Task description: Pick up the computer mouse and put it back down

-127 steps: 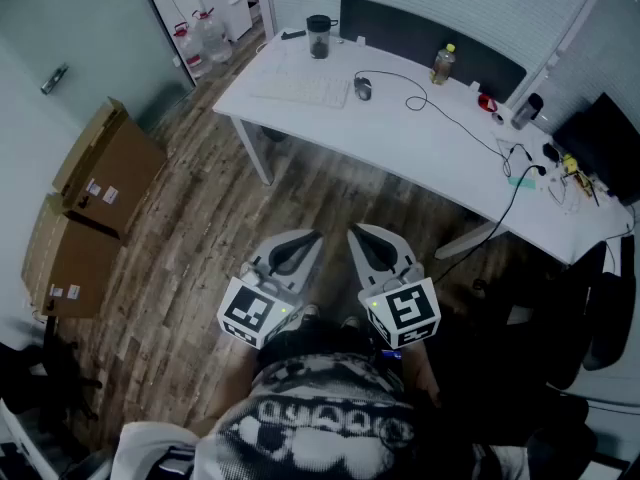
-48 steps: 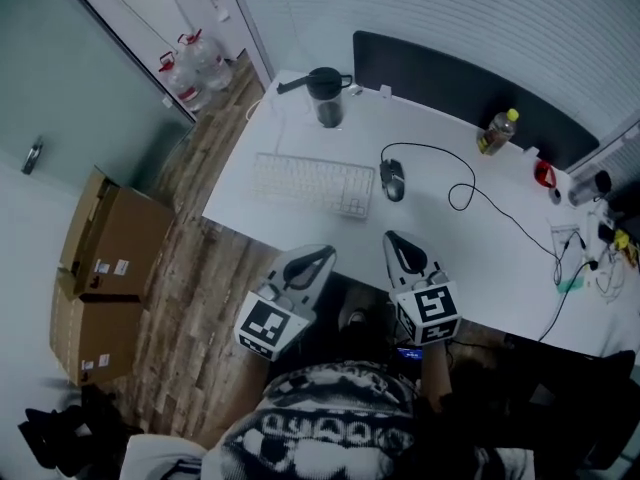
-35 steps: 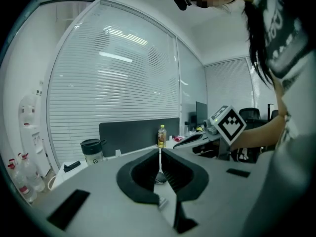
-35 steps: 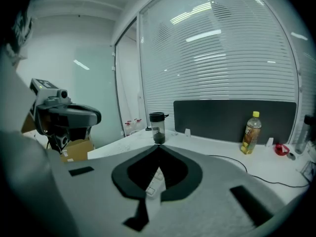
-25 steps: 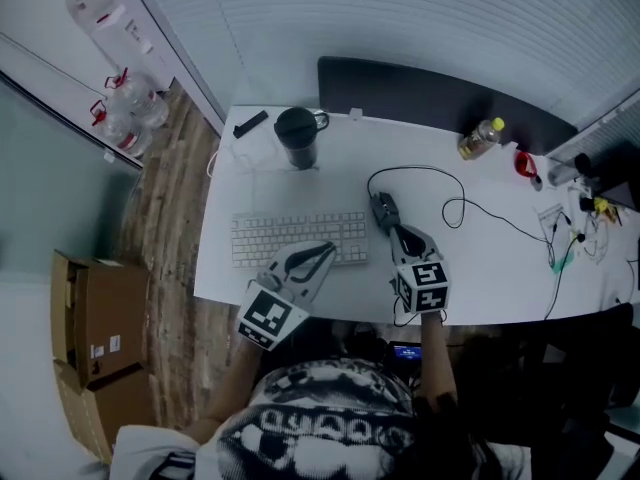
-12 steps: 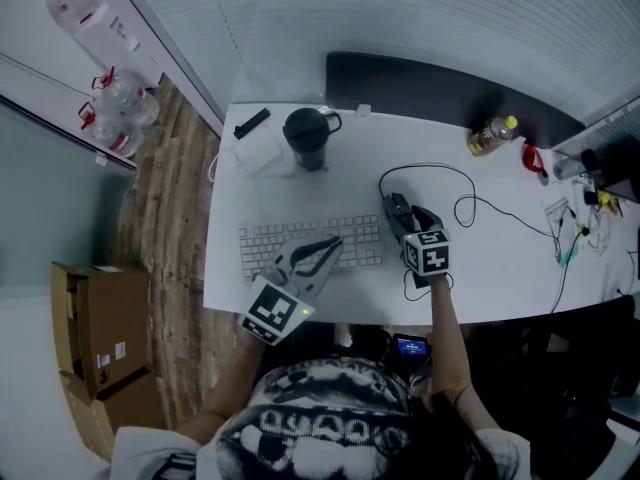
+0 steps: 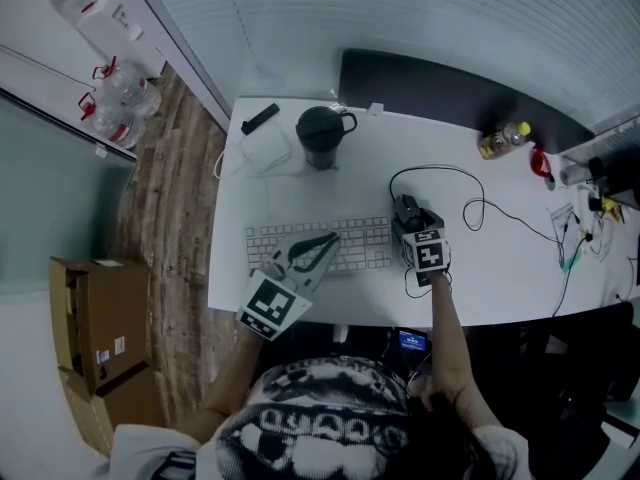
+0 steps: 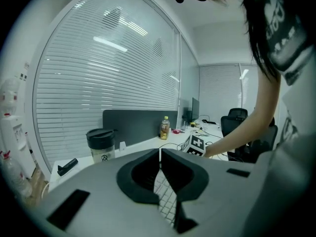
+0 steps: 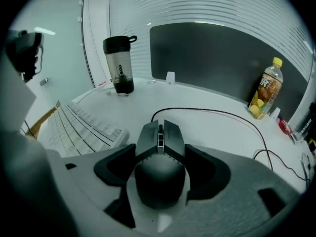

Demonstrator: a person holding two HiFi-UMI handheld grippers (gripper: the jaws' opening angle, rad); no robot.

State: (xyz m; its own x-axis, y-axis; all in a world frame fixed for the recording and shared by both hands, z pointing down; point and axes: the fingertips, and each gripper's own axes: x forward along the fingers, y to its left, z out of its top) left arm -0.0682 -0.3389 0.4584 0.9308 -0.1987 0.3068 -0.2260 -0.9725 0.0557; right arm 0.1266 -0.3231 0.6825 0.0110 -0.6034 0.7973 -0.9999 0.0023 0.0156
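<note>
Grey left gripper (image 8: 160, 168), shut, hangs over the keyboard (image 7: 352, 247) (not needed yet); at two o'clock the right gripper (image 9: 159, 176) — jaws just been opening, wide — straddles the untouched computer mouse (image 9: 159, 142) on the bench (image 7: 500, 268), ready to close.

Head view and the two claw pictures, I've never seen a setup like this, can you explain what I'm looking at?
No robot here: a person holds a claw tool in each hand. The head view looks down from a camera on the head onto a desk. The other two come from cameras riding on each claw. On the desk are a keyboard, a wired mouse, a lidded cup and a bottle. The left claw is shut and empty, over the keyboard. The right claw has just been opening; the mouse lies between its jaws, not gripped.
</note>
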